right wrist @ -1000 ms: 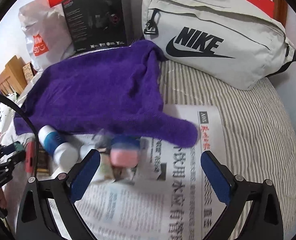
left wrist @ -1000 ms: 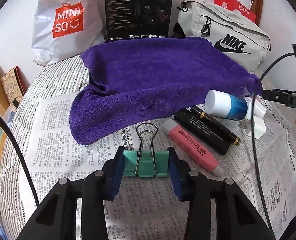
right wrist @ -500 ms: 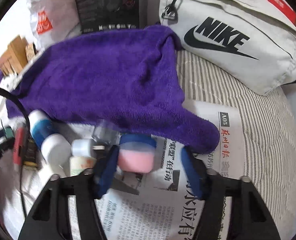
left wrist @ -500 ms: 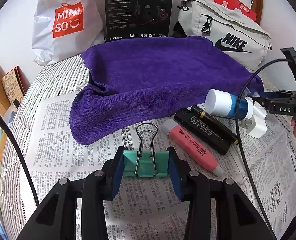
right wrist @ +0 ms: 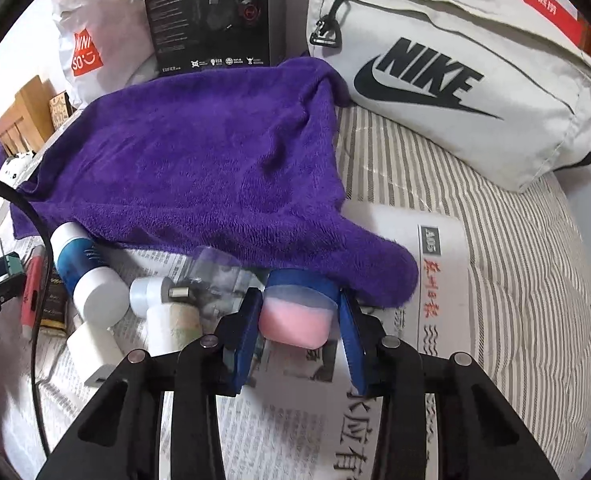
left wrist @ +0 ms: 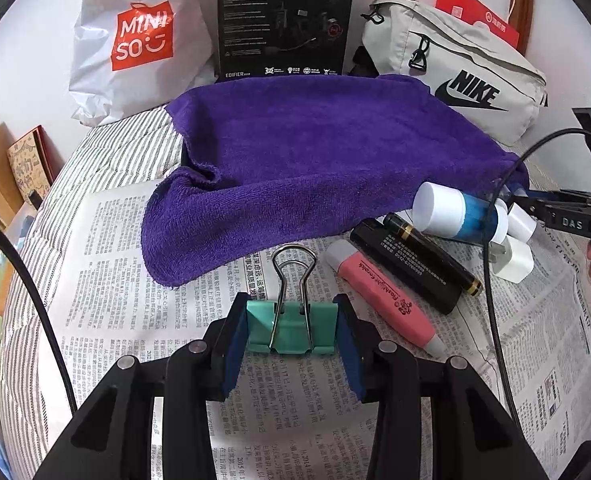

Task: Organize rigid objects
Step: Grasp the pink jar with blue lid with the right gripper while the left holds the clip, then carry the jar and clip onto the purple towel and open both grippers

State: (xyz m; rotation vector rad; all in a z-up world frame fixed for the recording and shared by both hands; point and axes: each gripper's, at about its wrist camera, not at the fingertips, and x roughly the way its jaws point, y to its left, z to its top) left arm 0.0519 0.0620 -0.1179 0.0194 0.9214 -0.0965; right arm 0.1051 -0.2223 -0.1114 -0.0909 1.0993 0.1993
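My left gripper [left wrist: 292, 330] is shut on a green binder clip [left wrist: 291, 326], held just above the newspaper [left wrist: 127, 280]. My right gripper [right wrist: 297, 320] is shut on a small jar with pink contents and a blue lid [right wrist: 295, 312], at the edge of the purple towel [right wrist: 199, 160]. Beside it lie a blue-and-white bottle [right wrist: 83, 276], a small white bottle [right wrist: 151, 292] and a white charger [right wrist: 93, 354]. In the left wrist view a pink highlighter [left wrist: 379, 292], a black lighter [left wrist: 407, 268] and a black-and-gold tube [left wrist: 431, 256] lie right of the clip.
A Nike bag [right wrist: 455, 76], a black Edifier box [left wrist: 285, 20] and a Miniso bag [left wrist: 135, 40] stand at the back. The purple towel [left wrist: 315, 160] covers the middle of the striped bed [right wrist: 535, 280]. A cable [left wrist: 495, 280] crosses the right side.
My right gripper moved forward to the pink jar and closed on it. The left gripper stays still with the clip.
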